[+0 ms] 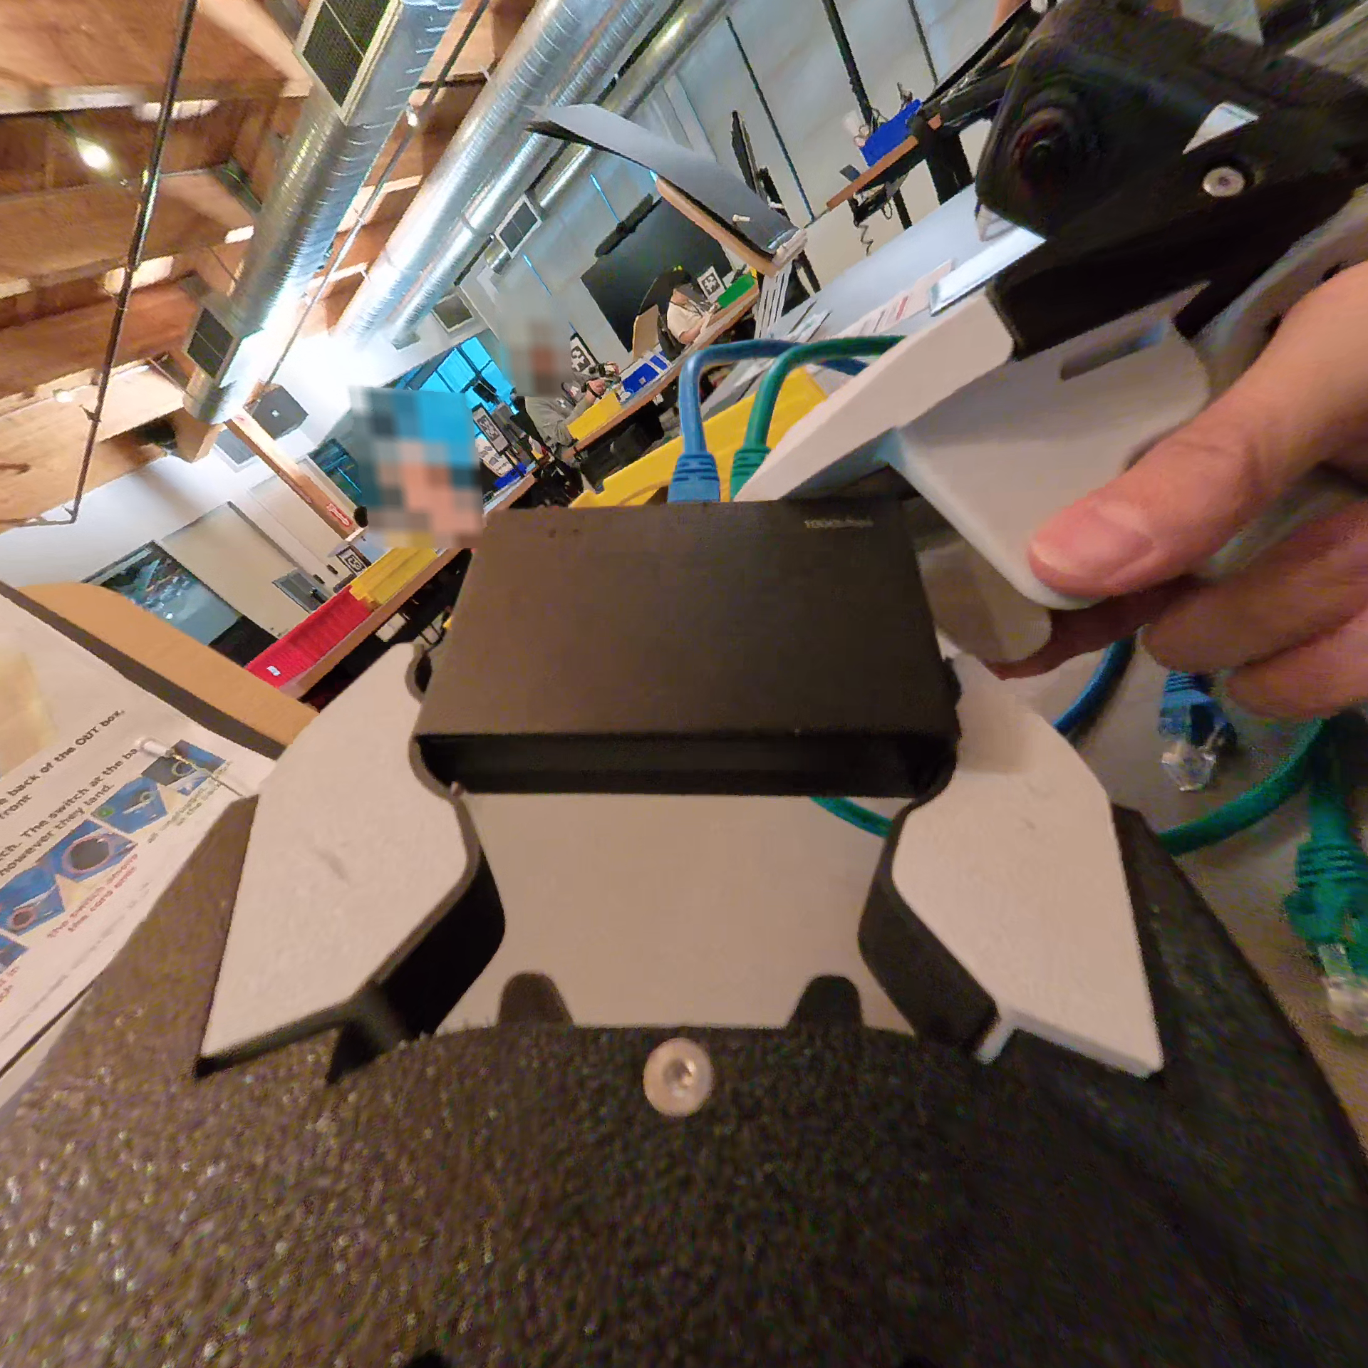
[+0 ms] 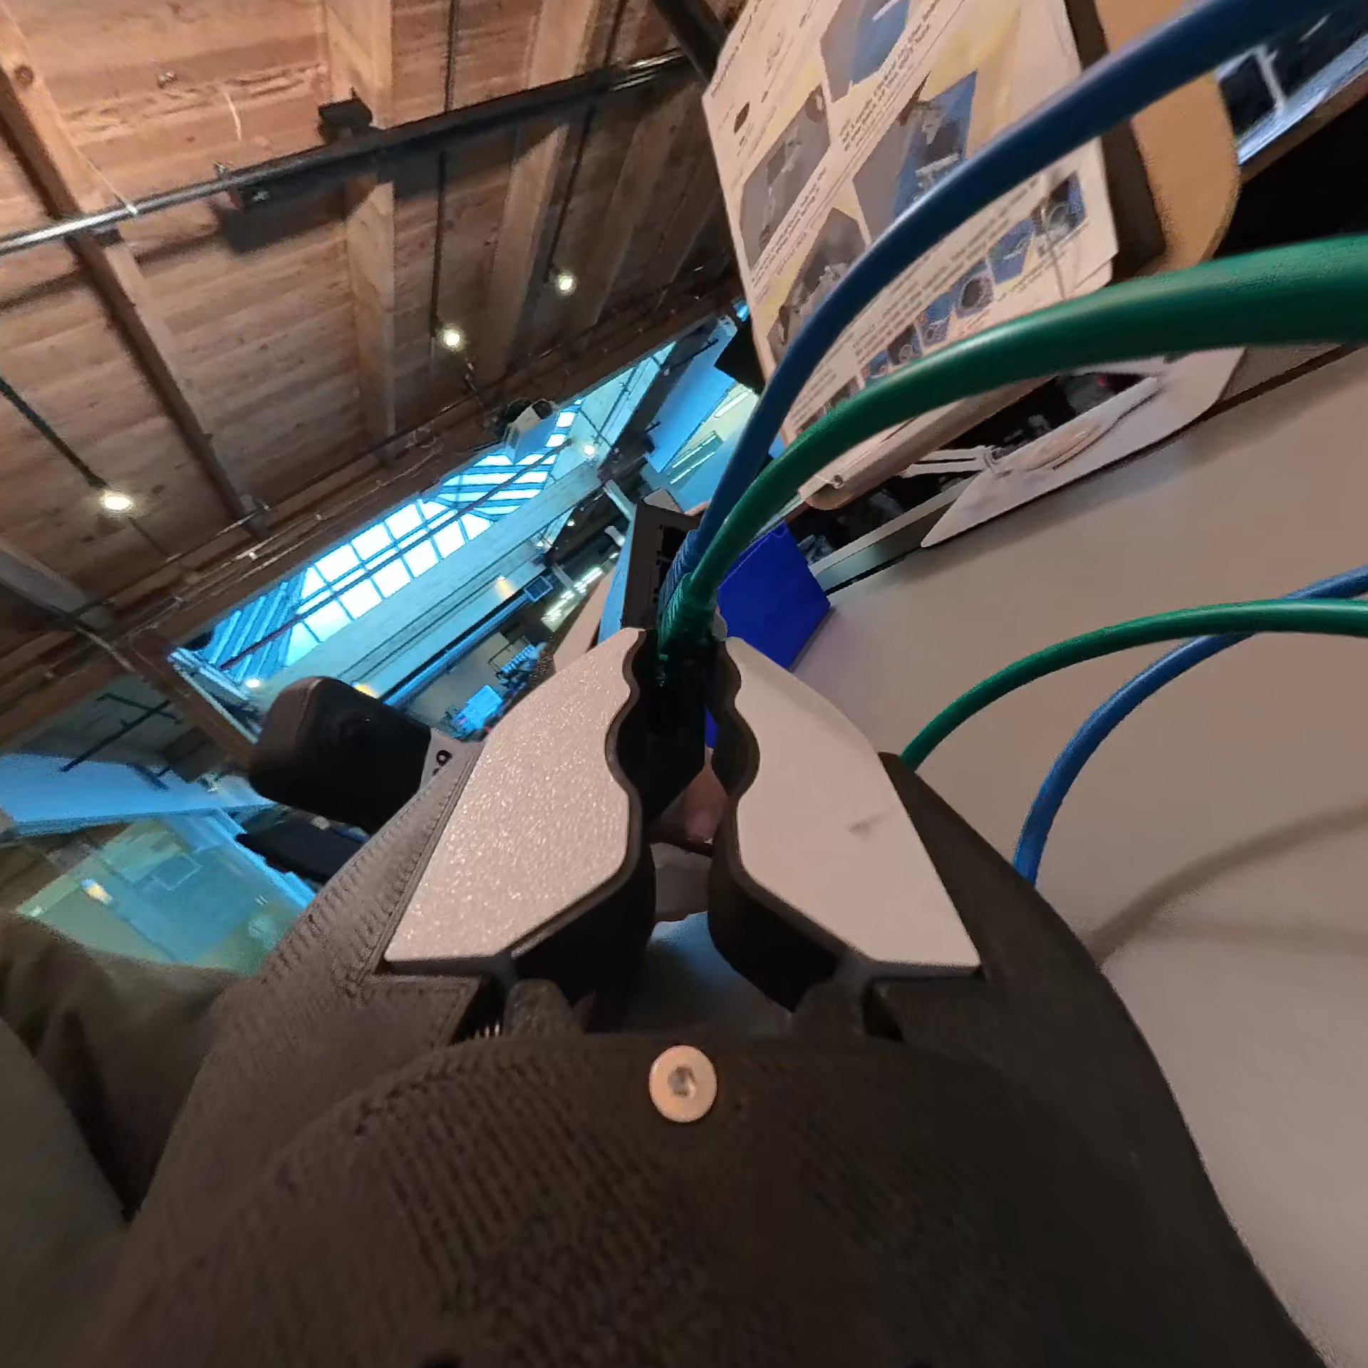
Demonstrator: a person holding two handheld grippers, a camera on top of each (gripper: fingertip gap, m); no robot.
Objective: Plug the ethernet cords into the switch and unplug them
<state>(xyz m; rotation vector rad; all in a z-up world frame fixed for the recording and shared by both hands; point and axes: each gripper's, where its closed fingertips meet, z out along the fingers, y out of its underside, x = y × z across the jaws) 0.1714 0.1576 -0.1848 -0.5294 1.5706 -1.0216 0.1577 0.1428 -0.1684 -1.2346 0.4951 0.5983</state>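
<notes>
A black switch [image 1: 685, 629] is gripped between the jaws of the left gripper [image 1: 685, 748], raised off the grey tabletop [image 2: 1110, 666]. A blue cord [image 1: 692, 451] and a green cord [image 1: 755, 437] are plugged into the switch's far edge. The green cord's plug [image 2: 681, 629] is pinched by the nearly closed right gripper [image 2: 677, 666].

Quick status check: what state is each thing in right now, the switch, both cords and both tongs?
Switch: lifted off the table, clamped between the left tongs.
Left tongs: shut on the switch.
Blue cord: one end plugged into the switch.
Green cord: one end plugged into the switch, beside the blue one.
Right tongs: closed around the green cord's plug at the switch.
</notes>
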